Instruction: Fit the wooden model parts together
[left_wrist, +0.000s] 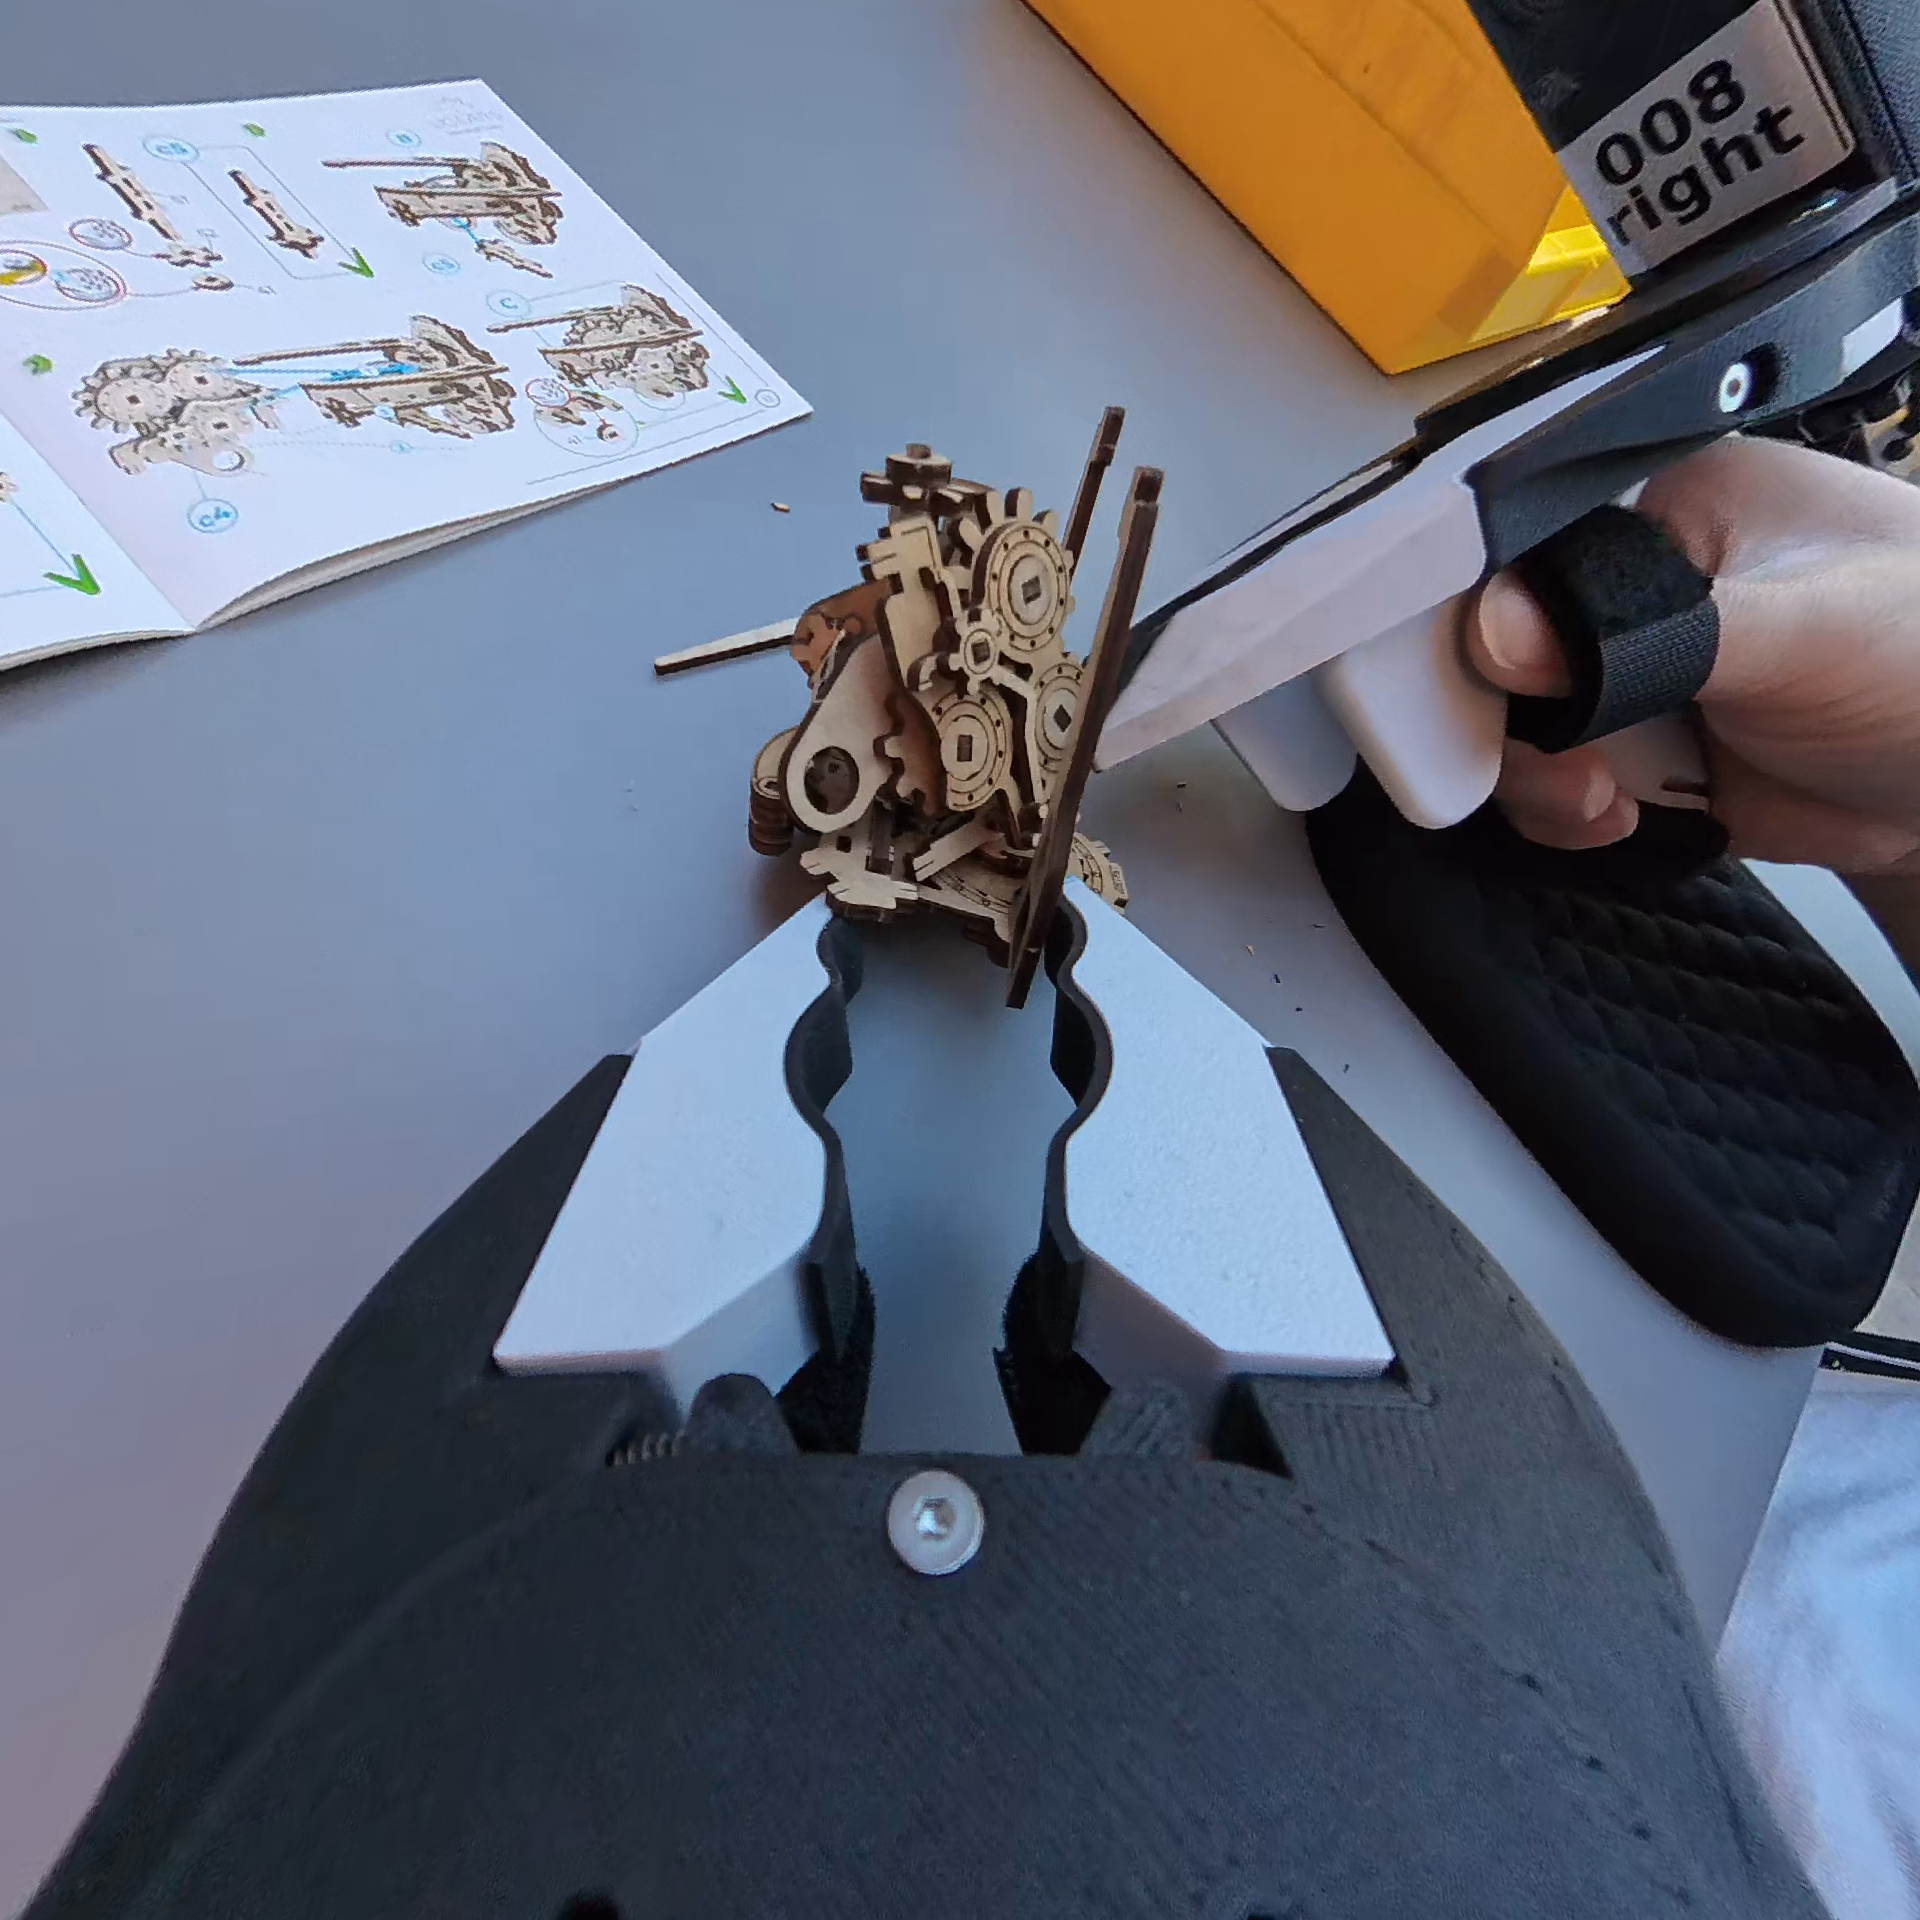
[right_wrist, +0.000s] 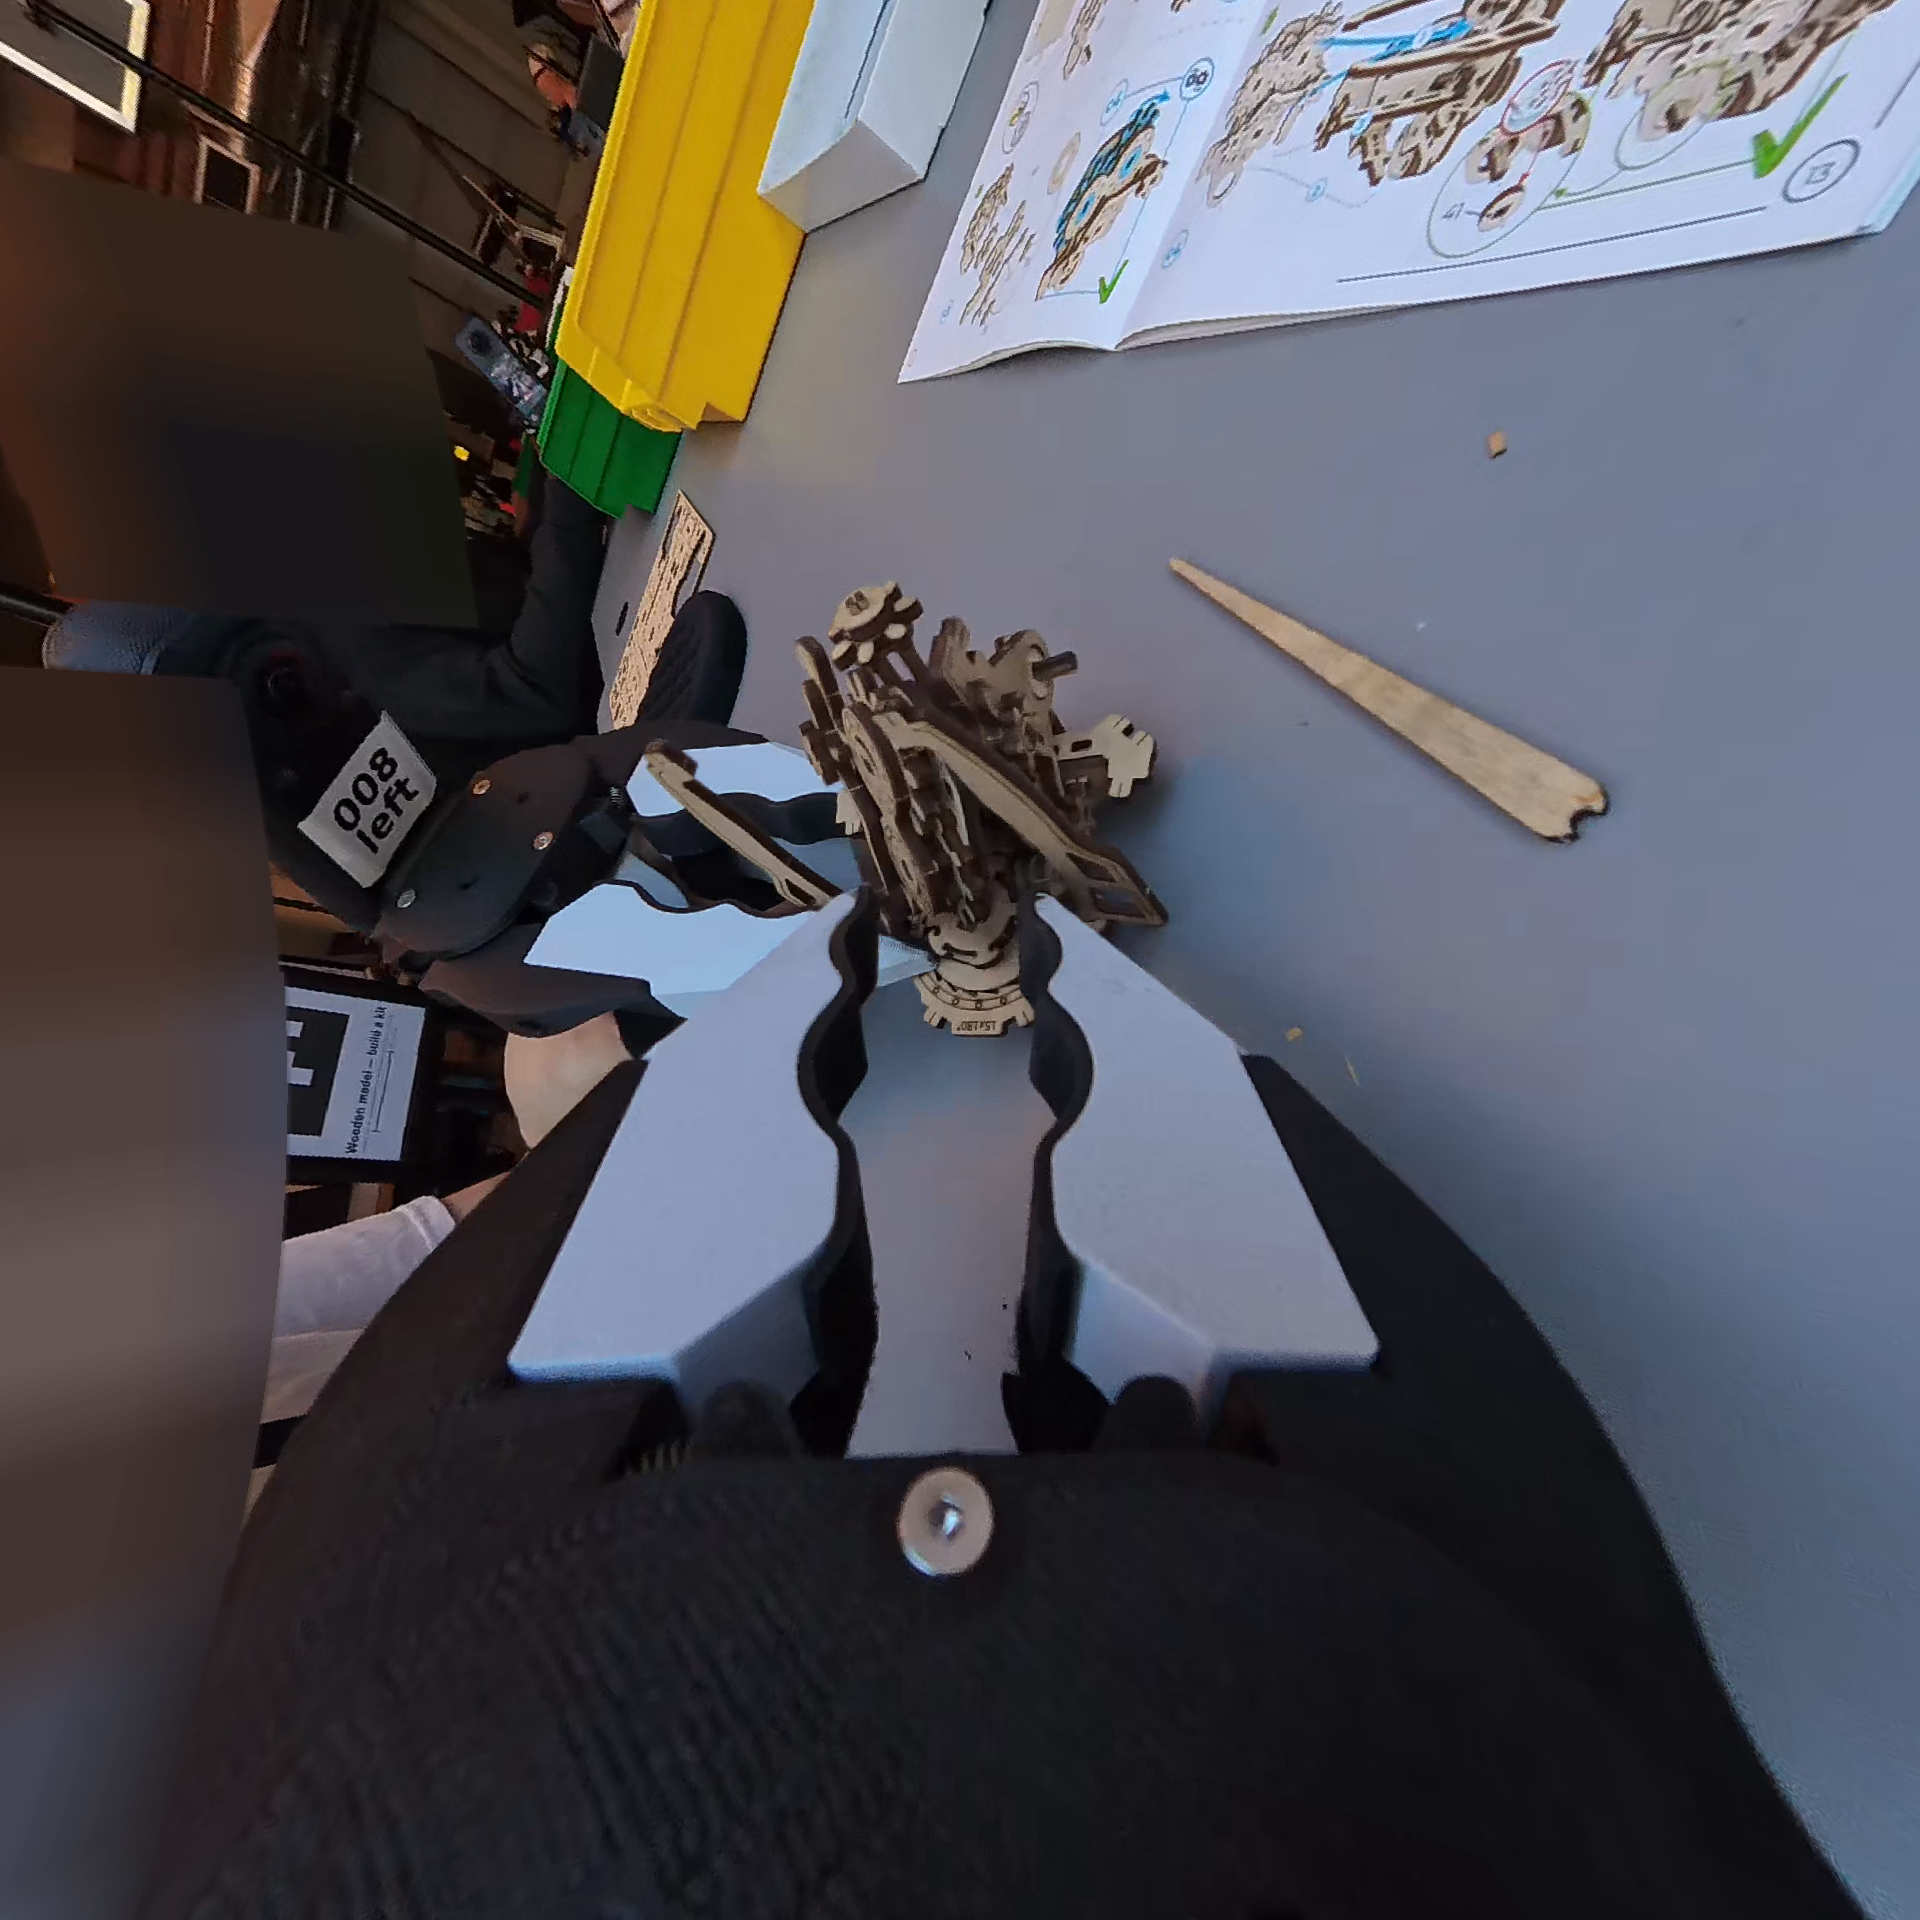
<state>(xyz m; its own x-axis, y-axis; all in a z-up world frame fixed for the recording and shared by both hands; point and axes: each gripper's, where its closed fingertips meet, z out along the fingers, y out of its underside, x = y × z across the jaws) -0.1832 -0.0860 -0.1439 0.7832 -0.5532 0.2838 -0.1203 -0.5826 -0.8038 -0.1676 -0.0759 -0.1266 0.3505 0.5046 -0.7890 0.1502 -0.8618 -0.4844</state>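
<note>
The wooden gear model (left_wrist: 935, 675) is held off the grey table (left_wrist: 312, 935) between both grippers. My left gripper (left_wrist: 951, 935) is shut on its base, with a dark side slat (left_wrist: 1081, 727) running down along the right finger. My right gripper (right_wrist: 945, 914) is shut on the model (right_wrist: 956, 810) near a toothed wheel at its lower end. In the left wrist view the right gripper (left_wrist: 1117, 717) comes in from the right, held by a hand (left_wrist: 1766, 665). The left gripper (right_wrist: 769, 862) shows to the left in the right wrist view.
A loose tapered wooden stick (right_wrist: 1403, 707) lies on the table behind the model (left_wrist: 727, 649). An open instruction booklet (left_wrist: 364, 312) lies at the far left. A yellow bin (left_wrist: 1299, 135), a green bin (right_wrist: 603, 447), a white box (right_wrist: 873, 94) and a black padded mat (left_wrist: 1662, 1091) are near the edges. Between my right fingertips and the loose tapered wooden stick (right_wrist: 1403, 707) there is roughly 7 cm.
</note>
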